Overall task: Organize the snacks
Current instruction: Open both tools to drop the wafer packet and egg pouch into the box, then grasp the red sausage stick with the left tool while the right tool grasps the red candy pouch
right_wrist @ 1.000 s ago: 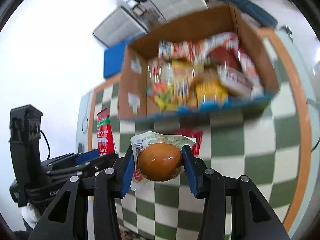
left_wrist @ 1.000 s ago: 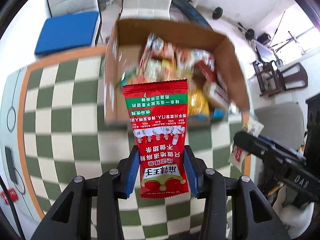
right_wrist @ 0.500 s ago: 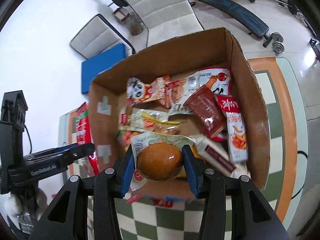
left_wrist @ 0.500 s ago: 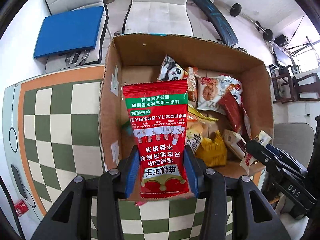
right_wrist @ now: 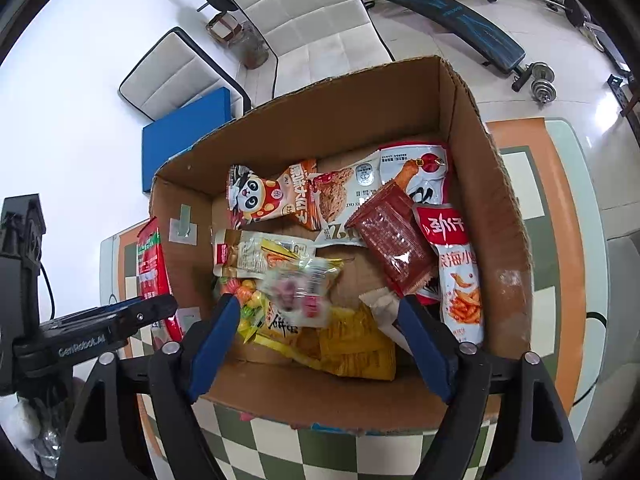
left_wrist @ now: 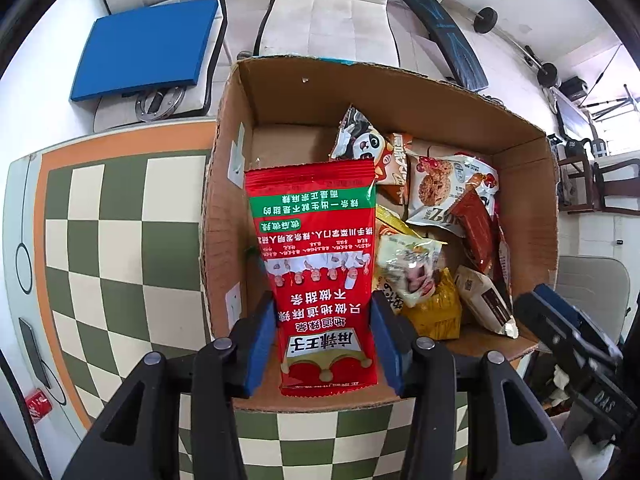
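A red snack packet (left_wrist: 320, 264) with a green band hangs between the blue pads of my left gripper (left_wrist: 322, 312), over the left end of the open cardboard box (left_wrist: 400, 92). Its jaws are opening, and the pads still touch the packet's sides. My right gripper (right_wrist: 316, 304) hovers over the near side of the box (right_wrist: 340, 112). Its jaws are opening wide and nothing is gripped. Below them a blurred clear-and-cream egg packet (right_wrist: 296, 292) lies on the pile. Several snack bags fill the box, among them a panda bag (right_wrist: 260, 196).
The box stands on a table with a green-and-cream chequered cloth (left_wrist: 120, 248) edged in orange. A red can (left_wrist: 38, 406) and a dark flat device (left_wrist: 34, 352) sit at the table's left edge. Behind are white chairs, a blue cushion (left_wrist: 144, 48) and a weight bench (right_wrist: 452, 16).
Both grippers moved from the table to above the box. The right gripper opened wide and its egg packet dropped onto the snacks. The left gripper still has the red packet.
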Tool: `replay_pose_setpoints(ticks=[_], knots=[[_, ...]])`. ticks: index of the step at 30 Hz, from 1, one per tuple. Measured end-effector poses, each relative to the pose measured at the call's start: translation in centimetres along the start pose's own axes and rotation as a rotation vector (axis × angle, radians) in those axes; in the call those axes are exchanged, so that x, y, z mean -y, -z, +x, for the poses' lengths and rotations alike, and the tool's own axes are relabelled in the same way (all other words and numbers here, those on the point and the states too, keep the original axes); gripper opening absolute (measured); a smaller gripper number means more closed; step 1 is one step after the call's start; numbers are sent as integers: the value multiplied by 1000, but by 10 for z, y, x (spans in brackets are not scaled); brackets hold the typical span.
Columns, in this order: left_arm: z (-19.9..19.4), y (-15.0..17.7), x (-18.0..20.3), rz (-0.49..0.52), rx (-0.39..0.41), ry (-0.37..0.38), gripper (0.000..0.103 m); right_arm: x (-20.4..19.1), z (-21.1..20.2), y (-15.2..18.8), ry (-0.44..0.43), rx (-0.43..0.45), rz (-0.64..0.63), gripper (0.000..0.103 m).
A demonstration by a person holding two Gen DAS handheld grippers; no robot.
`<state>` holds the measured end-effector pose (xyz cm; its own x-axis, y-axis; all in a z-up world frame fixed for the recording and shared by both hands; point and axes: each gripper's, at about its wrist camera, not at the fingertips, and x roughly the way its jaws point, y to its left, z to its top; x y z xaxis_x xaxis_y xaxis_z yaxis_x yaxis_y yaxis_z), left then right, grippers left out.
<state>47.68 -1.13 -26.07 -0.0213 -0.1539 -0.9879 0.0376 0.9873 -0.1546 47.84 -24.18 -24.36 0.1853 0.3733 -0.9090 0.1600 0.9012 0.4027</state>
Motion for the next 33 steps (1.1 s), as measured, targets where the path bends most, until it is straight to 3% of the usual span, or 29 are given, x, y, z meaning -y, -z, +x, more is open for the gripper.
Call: replay_pose_setpoints(ticks=[12,20,26,33], knots=[[5,15,-5,-20,-66,53,45,-7,-17,31,-13,-10,-20,87],[17,15,-10,-75,-128,28,50,-10,-23,38,-9,-1,-34,88],[11,15,-17,-126,-94,42,55,-9,-28,41,-5,7,-42,89],[-23,42,-13,-73,78,-90,55,-11,-28,54,-21,-4,-59,91]])
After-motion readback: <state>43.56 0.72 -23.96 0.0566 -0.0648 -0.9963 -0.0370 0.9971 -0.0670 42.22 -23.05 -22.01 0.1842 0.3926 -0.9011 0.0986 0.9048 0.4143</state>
